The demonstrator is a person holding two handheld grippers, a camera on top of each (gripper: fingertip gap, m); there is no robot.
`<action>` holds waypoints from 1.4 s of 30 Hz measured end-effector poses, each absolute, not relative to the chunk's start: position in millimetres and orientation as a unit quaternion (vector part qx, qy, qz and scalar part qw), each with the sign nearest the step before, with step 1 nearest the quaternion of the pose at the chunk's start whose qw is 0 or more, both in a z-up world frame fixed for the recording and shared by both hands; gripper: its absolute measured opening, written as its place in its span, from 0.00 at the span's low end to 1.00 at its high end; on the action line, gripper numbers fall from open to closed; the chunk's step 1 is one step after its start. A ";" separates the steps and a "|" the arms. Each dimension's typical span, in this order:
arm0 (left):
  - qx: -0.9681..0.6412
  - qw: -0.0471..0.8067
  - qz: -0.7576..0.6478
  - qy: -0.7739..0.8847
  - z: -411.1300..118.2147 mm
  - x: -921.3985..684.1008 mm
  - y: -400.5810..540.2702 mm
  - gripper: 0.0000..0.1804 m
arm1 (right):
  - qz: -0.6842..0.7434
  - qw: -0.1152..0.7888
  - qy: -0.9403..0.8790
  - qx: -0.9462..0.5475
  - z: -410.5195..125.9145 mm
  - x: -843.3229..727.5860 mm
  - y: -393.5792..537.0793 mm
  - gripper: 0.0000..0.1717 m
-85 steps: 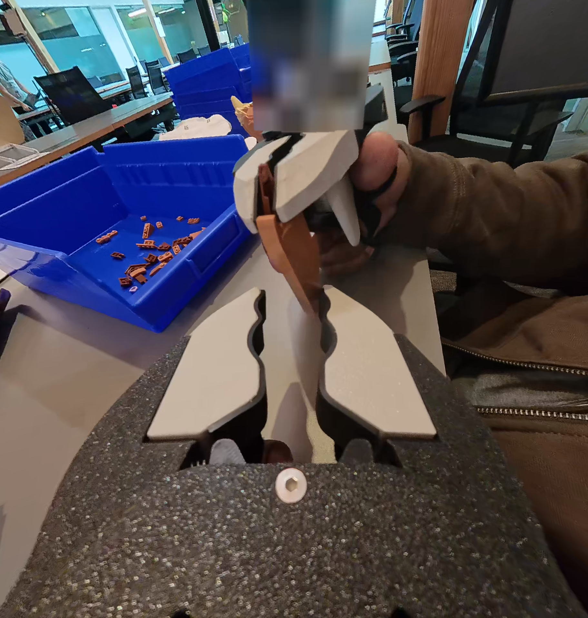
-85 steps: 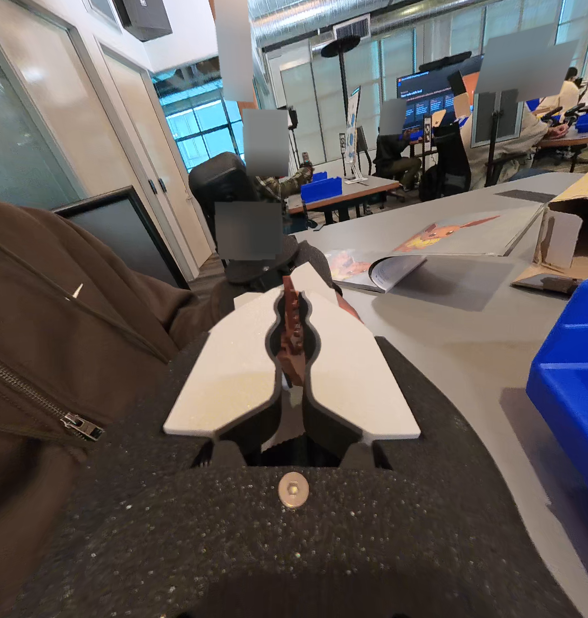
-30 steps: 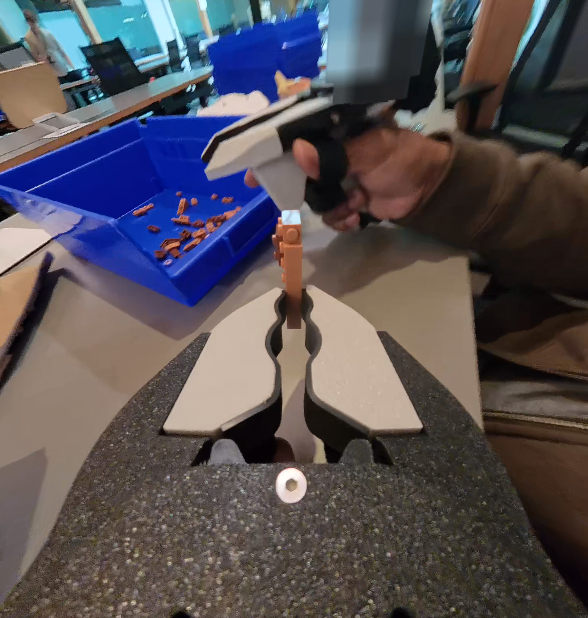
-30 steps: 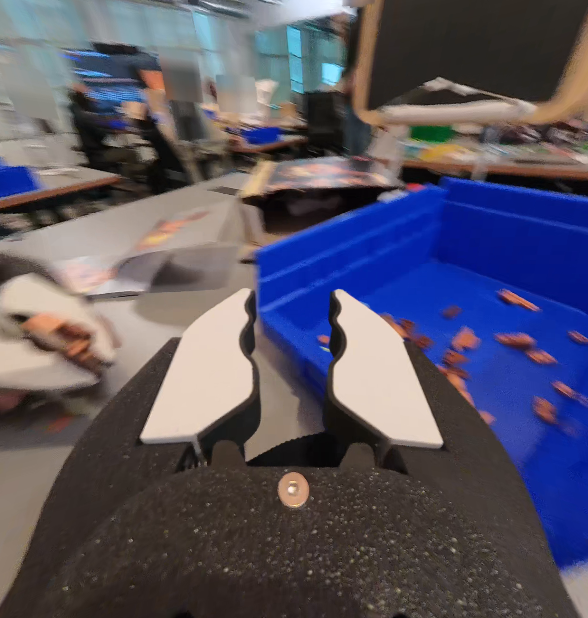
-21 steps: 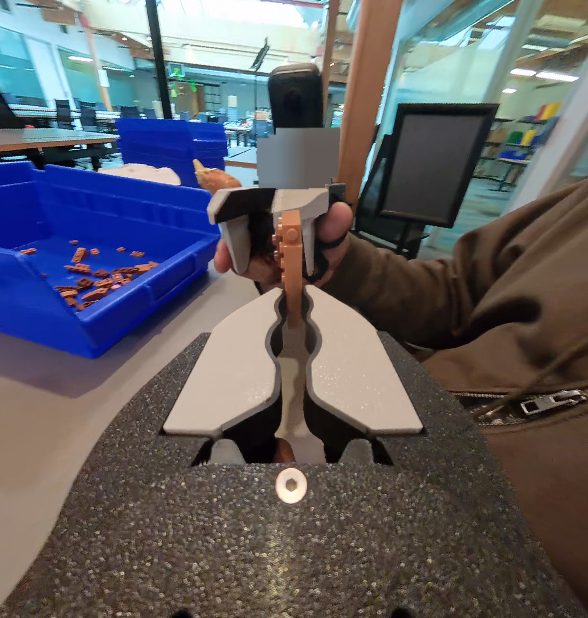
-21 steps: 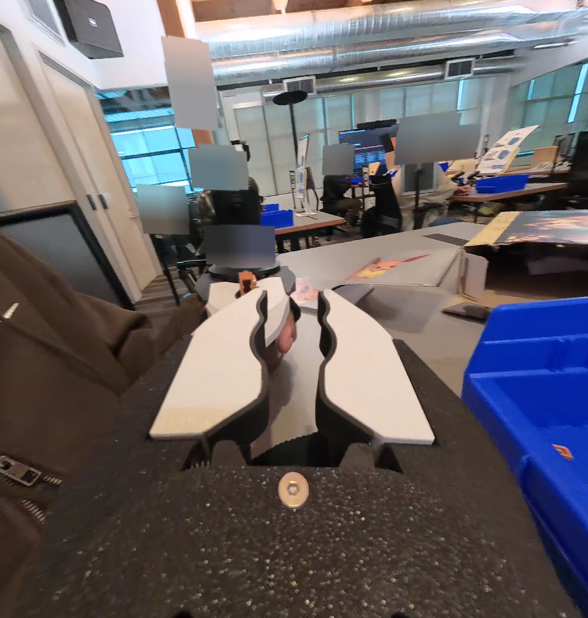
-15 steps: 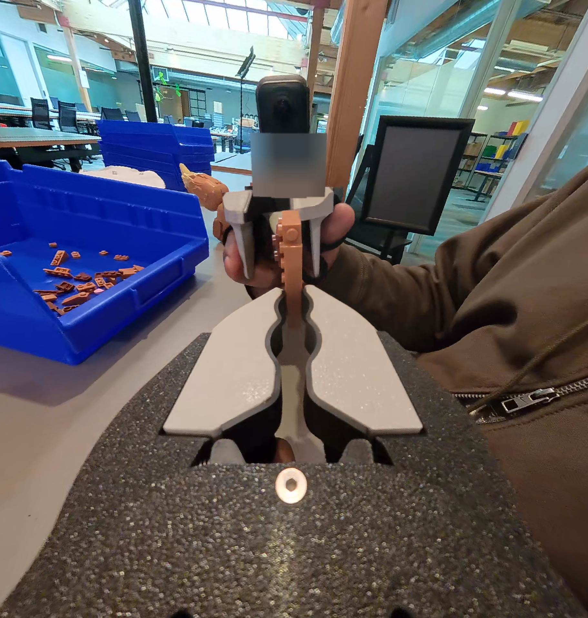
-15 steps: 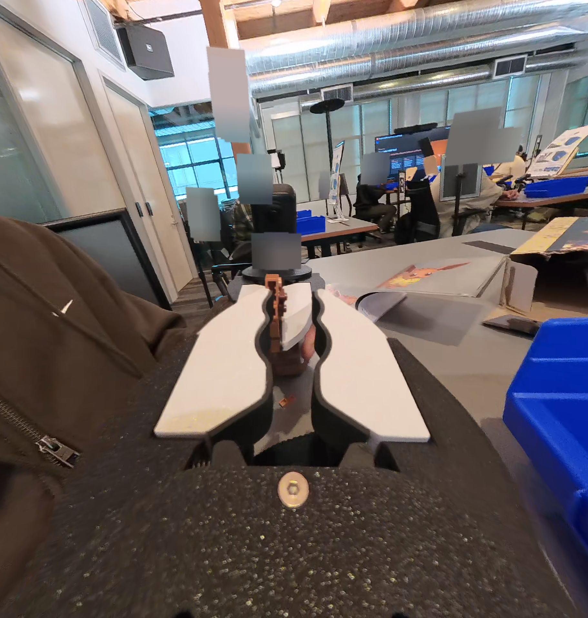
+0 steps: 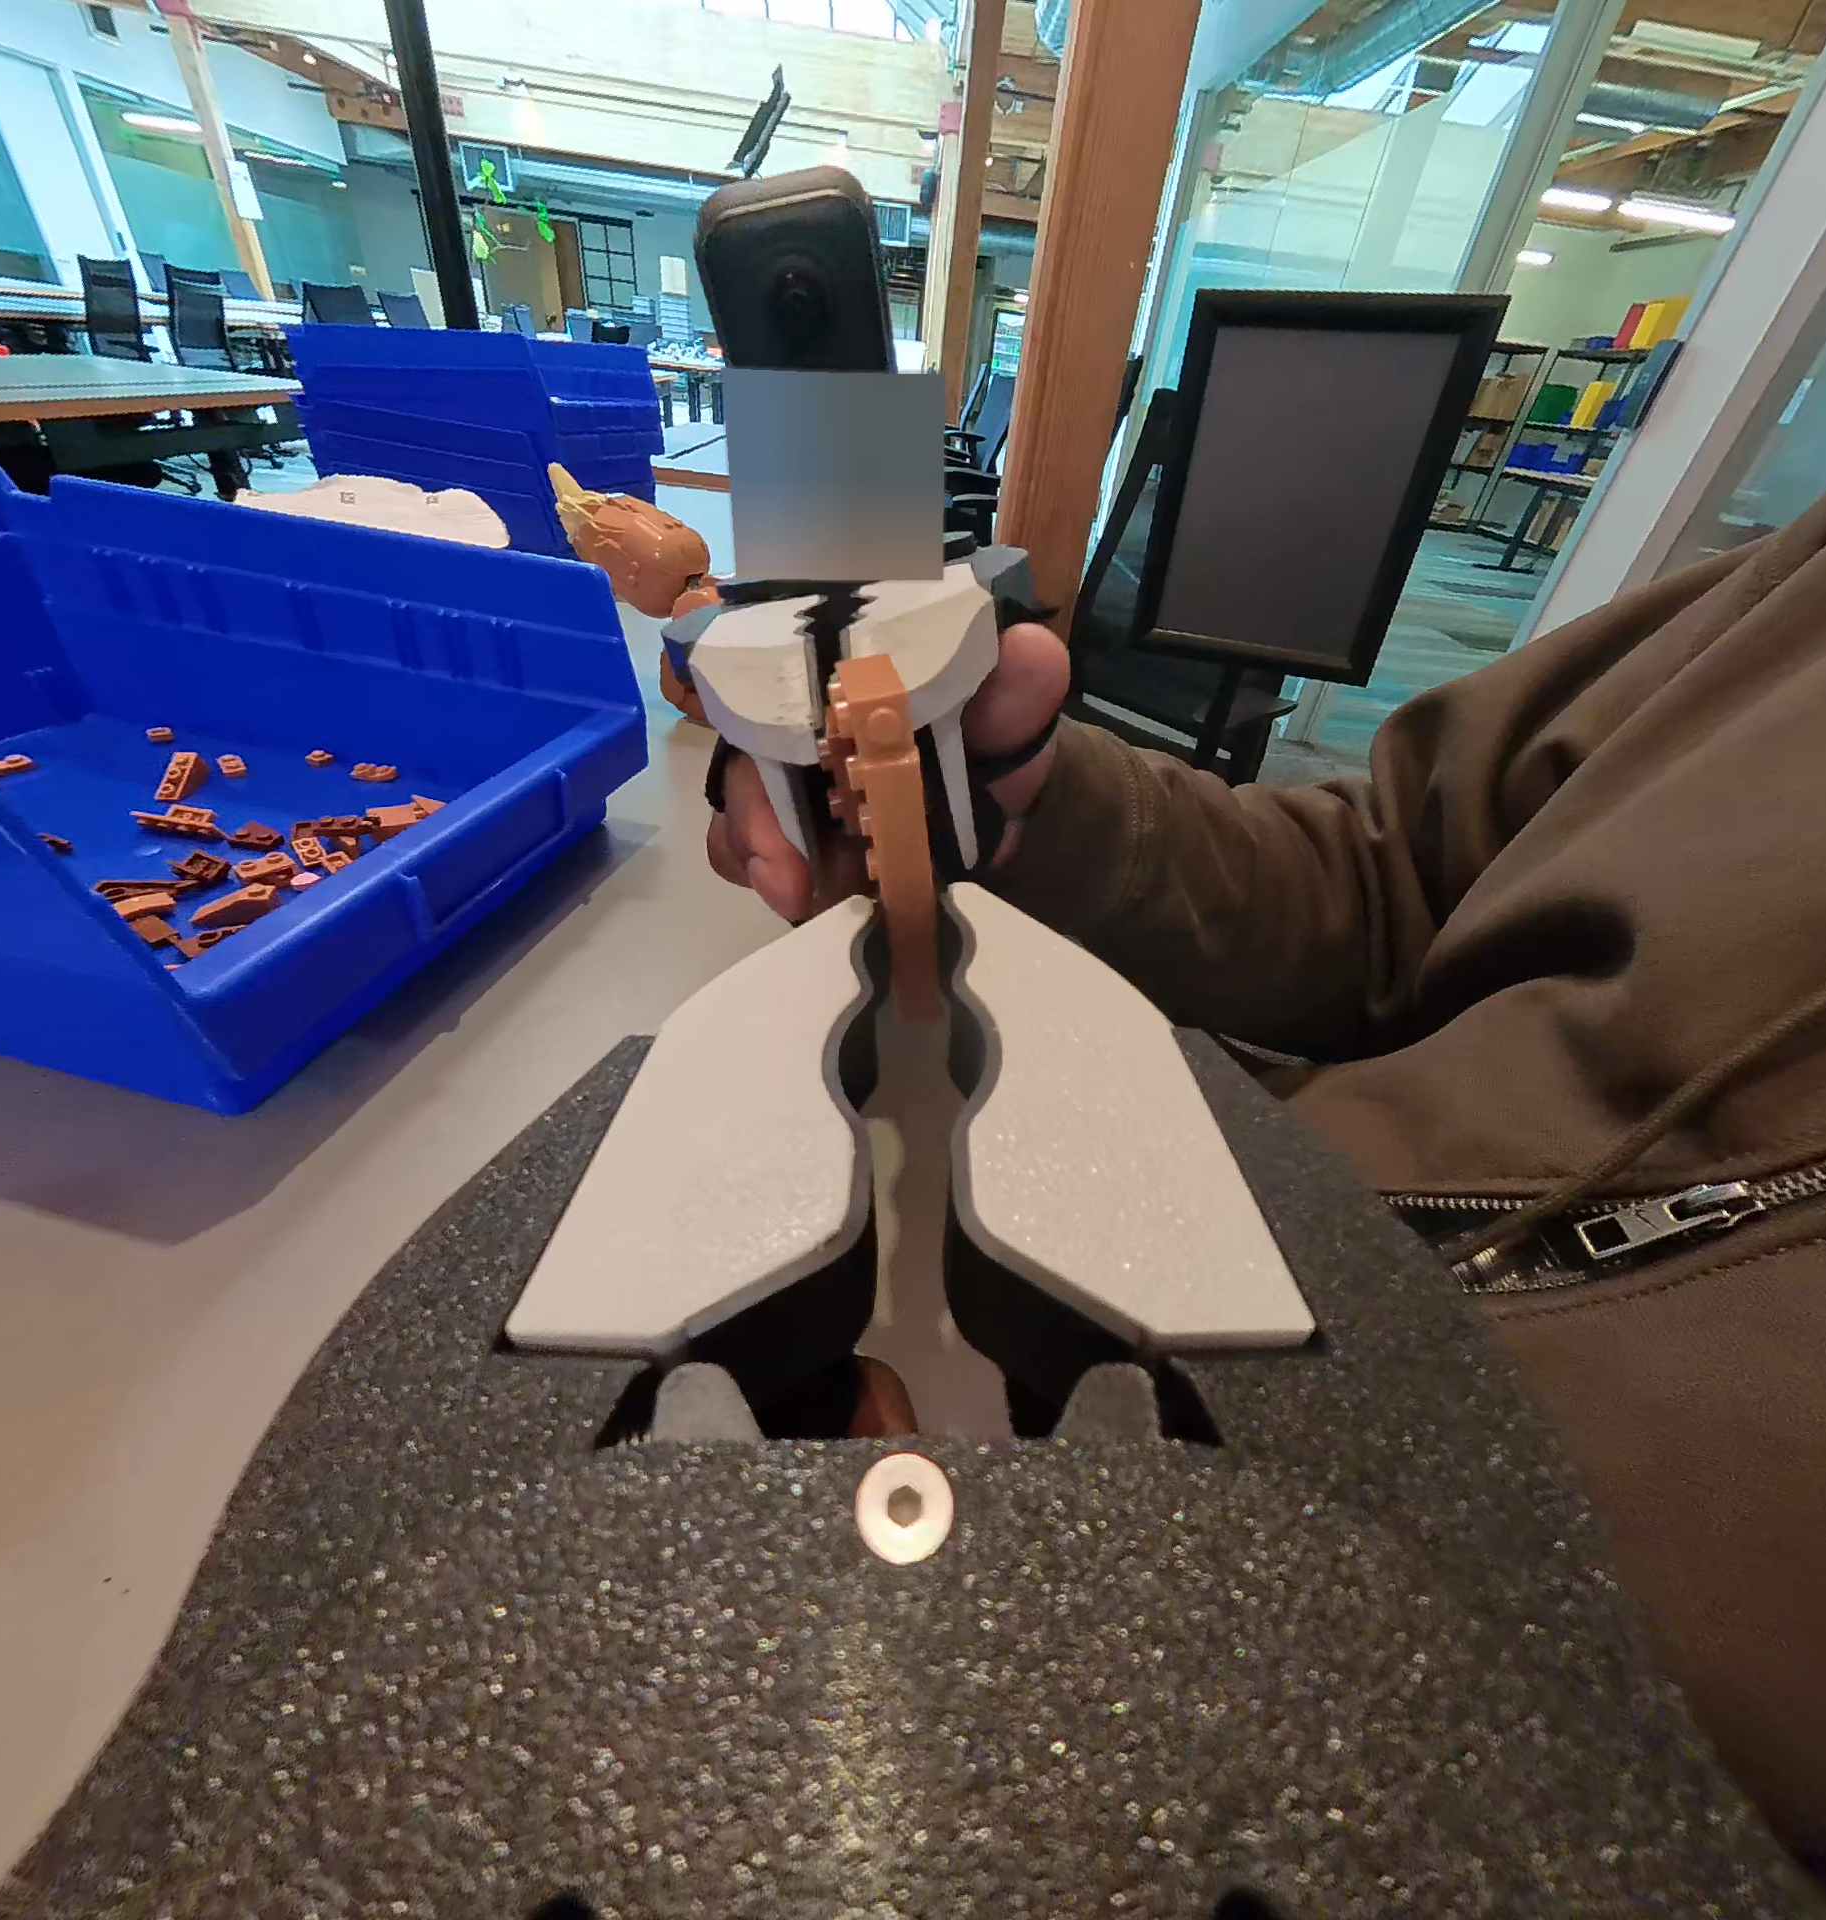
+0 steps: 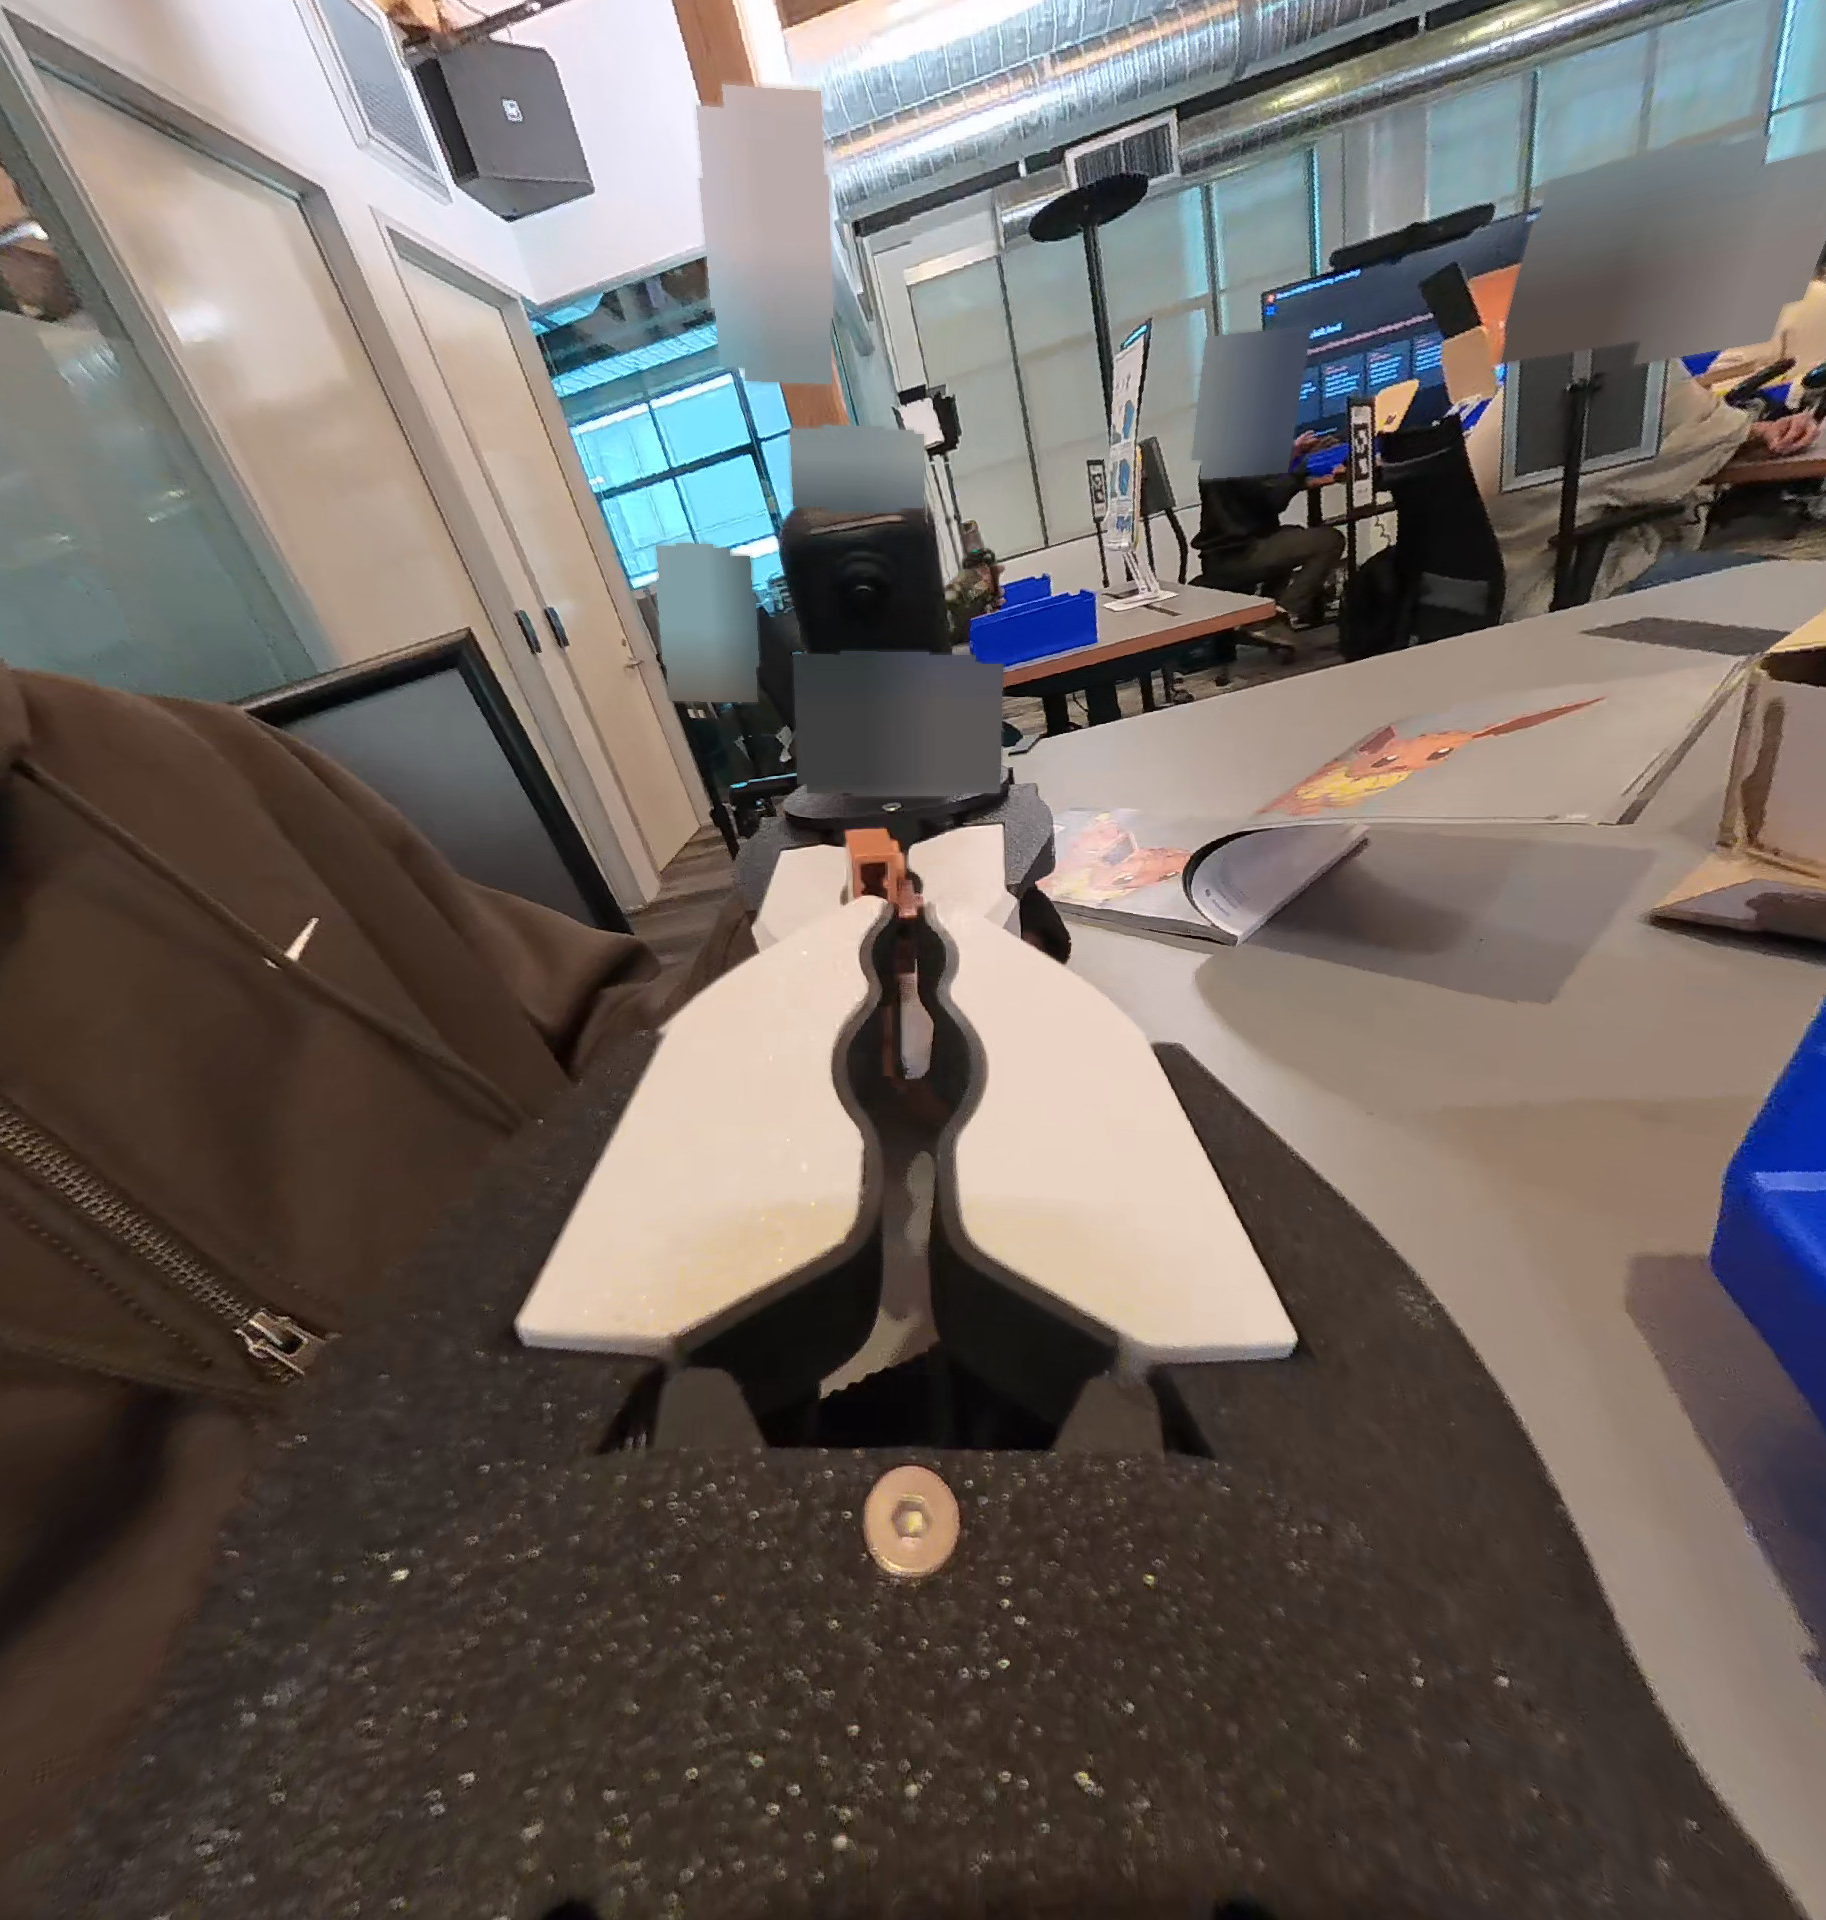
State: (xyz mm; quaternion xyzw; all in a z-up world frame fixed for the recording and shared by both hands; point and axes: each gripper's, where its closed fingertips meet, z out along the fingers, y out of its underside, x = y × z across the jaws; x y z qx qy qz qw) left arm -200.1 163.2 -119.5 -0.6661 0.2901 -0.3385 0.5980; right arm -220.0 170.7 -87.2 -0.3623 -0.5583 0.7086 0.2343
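Going left to right from my end: the blue bin (image 9: 296,831) sits on the grey table (image 9: 109,1299) with a scatter of loose brown bricks (image 9: 244,842) in it. Just right of that, my left gripper (image 9: 914,920) is nearly closed, both pads pressed on the lower end of a brown studded brick strip (image 9: 893,810) that's held upright above the table. The right gripper (image 9: 847,665) faces it from the far side with its fingers almost fully together at the strip's top end. From its own camera, the right gripper (image 10: 904,912) looks pinched on a thin brown edge there. So the strip is pinned at both ends, with the rest of the bricks in the bin. Further right is the brown jacket sleeve (image 9: 1408,831).

Versus a second ago, the right gripper was wide open, empty and over by the bin. The left's grip hasn't changed.
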 end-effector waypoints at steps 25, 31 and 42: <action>-0.707 0.601 -0.305 0.216 -127.6 -220.0 183.7 0.04 | 0.502 0.427 -0.536 -0.528 -123.2 -246.7 252.2 0.01; -0.711 0.597 -0.303 0.215 -128.9 -219.8 184.8 0.04 | 0.465 0.459 -0.538 -0.533 -123.8 -246.6 261.4 0.01; -0.708 0.595 -0.307 0.224 -128.8 -217.9 183.4 0.04 | 0.341 0.516 -0.531 -0.579 -115.1 -239.7 310.7 0.02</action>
